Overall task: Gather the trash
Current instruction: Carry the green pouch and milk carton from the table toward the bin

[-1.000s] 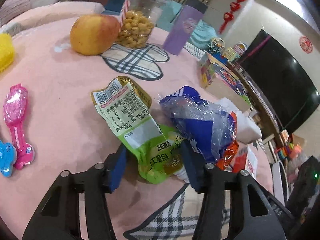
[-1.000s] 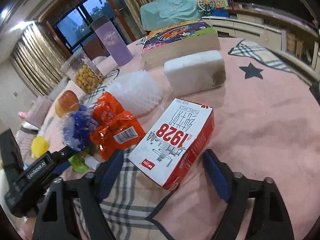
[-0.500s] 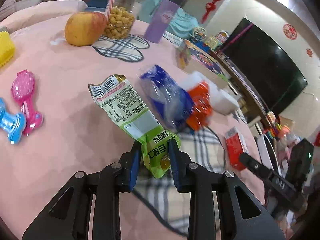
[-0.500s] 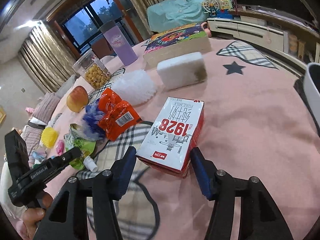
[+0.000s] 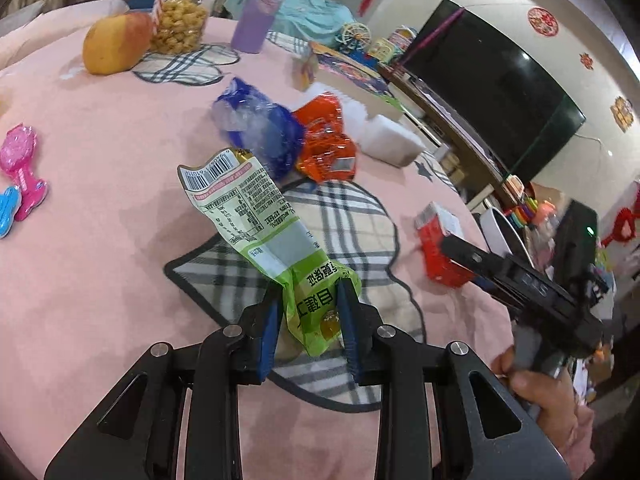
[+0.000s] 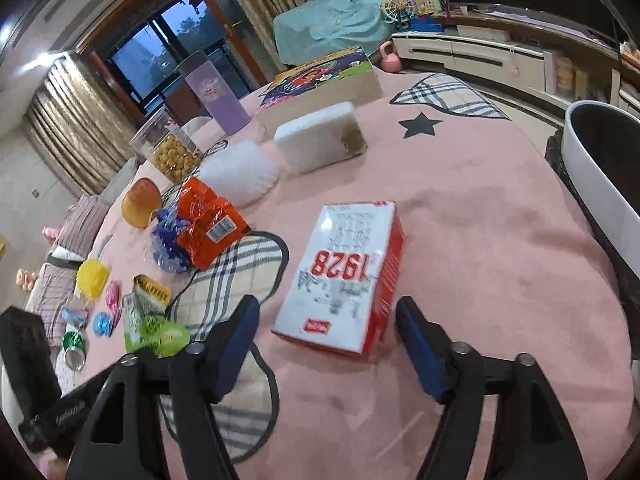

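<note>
My left gripper (image 5: 308, 320) is shut on the lower end of a green snack wrapper (image 5: 256, 216), which hangs above the pink tablecloth (image 5: 100, 280). A crumpled blue bag (image 5: 256, 132) and an orange wrapper (image 5: 326, 144) lie just beyond it. In the right wrist view a red-and-white milk carton (image 6: 344, 264) lies flat between the fingers of my right gripper (image 6: 327, 304). Its jaws are opening, and both blue pads stand a little clear of the carton's sides. The same carton (image 5: 440, 248) shows at the right of the left wrist view.
A white bin with a black liner (image 6: 592, 168) stands off the table's right edge. Farther back are an apple (image 5: 116, 44), a snack jar (image 5: 180, 24), a purple tumbler (image 5: 260, 8), a white foam block (image 6: 320, 136) and a picture box (image 6: 320, 76). Small toys (image 5: 20, 168) lie at the left.
My left gripper closed on the green wrapper, lifted it and carried it toward the carton. My right gripper narrowed around the carton, then widened again.
</note>
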